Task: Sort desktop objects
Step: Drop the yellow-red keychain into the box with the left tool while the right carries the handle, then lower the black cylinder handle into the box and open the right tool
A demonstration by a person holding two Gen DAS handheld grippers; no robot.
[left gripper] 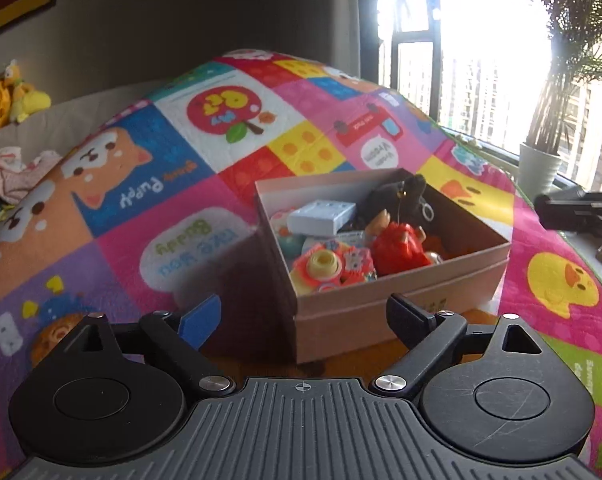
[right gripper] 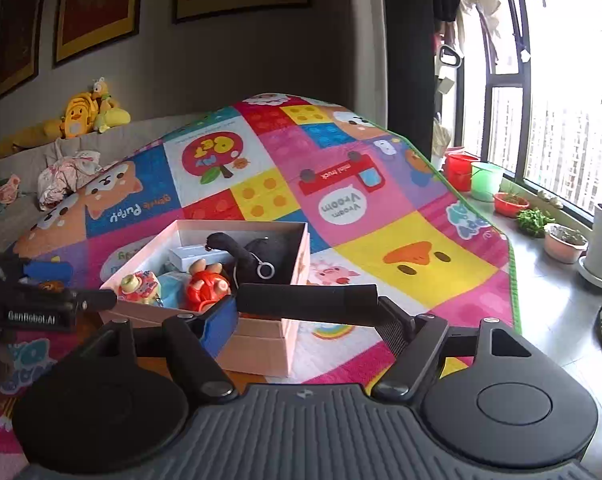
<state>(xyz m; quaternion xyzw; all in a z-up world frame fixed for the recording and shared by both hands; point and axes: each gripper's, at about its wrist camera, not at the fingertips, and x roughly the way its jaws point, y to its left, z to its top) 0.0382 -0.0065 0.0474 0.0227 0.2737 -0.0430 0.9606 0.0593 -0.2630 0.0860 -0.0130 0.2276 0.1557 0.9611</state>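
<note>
Two grippers by the toy-filled box (left gripper: 401, 304)
The left gripper (left gripper: 301, 322) is spread wide and empty; the right gripper (right gripper: 307, 316) pinches a black cylindrical bar (right gripper: 307, 304) crosswise

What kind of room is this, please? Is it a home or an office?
Most likely a living room in a home. A children's play mat covers the floor, plush toys sit on a sofa, and potted plants stand by a large window.

a colourful cartoon play mat (left gripper: 173, 184) carries an open pink box (left gripper: 401, 300) of toys.
</note>
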